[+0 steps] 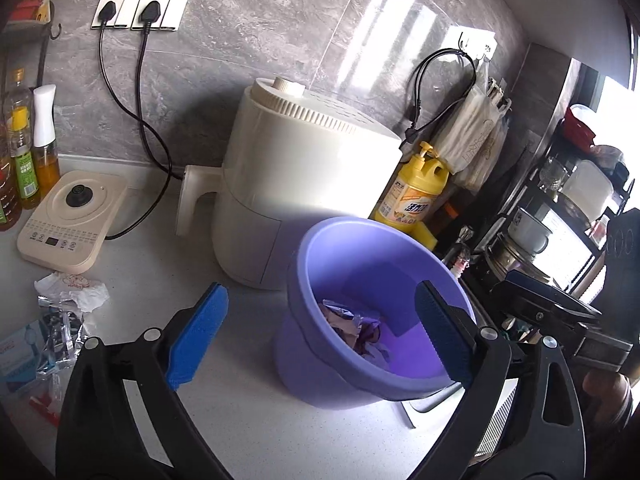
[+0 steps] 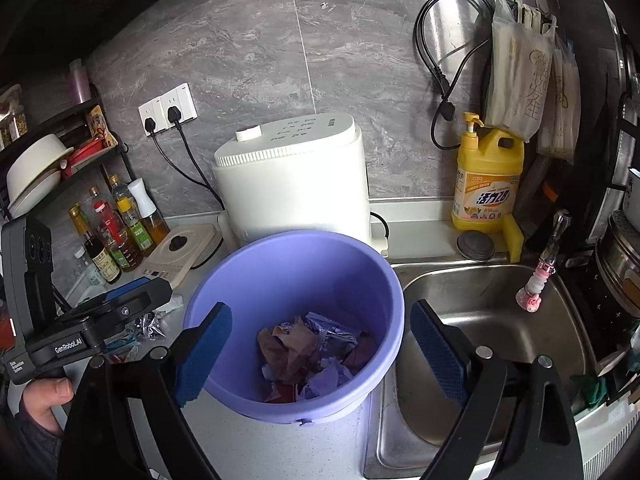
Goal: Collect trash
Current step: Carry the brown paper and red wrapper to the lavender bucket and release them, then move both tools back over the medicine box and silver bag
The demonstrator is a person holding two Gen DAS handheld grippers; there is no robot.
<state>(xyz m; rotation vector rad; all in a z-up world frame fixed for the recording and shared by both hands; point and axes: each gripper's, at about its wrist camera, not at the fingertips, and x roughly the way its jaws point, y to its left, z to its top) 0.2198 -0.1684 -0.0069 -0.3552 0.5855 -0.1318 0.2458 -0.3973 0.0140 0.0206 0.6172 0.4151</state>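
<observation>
Both grippers, left [image 1: 322, 334] and right [image 2: 322, 350], are released over the bin [image 2: 248, 276]. Leftover trash [image 1: 74, 290] sits far left on the table [image 1: 160, 264]; a careless reach could knock the bin over.

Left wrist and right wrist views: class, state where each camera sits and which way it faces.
Left wrist: sits on the left hand-held gripper, facing the counter; its open blue fingers frame the purple bucket, wrappers to the left.
Right wrist: sits on the right hand-held gripper, open, looking down into the bucket beside the sink; a thumb shows.
Shared: bucket, white appliance, yellow bottle.
</observation>
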